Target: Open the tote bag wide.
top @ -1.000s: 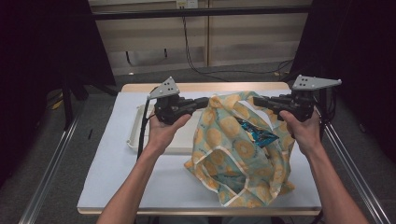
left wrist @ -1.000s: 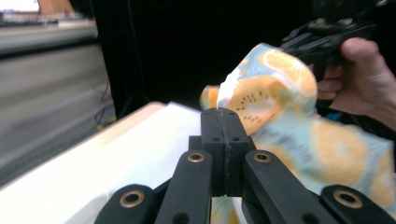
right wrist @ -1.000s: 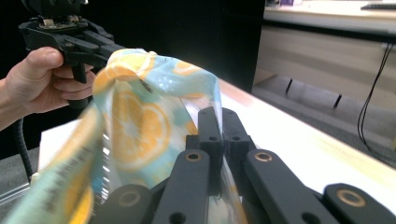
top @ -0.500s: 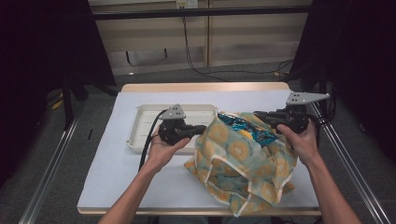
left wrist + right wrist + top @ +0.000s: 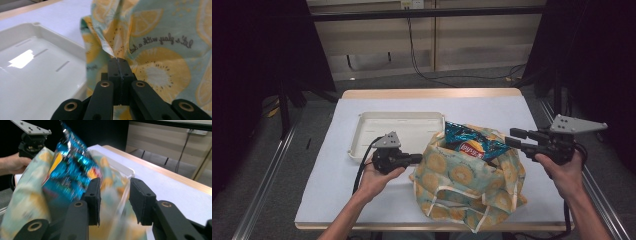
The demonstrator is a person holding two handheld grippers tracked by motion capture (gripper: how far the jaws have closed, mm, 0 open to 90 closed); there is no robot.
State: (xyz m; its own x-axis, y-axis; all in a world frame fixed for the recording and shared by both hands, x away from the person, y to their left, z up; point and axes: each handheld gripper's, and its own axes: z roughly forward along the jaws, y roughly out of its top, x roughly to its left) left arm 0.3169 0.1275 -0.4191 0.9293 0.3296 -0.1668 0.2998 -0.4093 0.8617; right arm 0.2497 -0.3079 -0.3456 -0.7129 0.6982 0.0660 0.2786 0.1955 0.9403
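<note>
Left tool (image 5: 418, 159) level, clenched on bag (image 5: 462, 185) rim; right tool (image 5: 511, 138) seemingly released, jaws just opening.

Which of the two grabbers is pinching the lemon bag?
The left gripper, jaws shut on the bag edge. The right gripper has just opened, pads apart.

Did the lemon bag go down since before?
Yes. The bag was lifted above the white tray; now it sits lower on the table, beside the tray's right end, with the left gripper shut on its edge.
</note>
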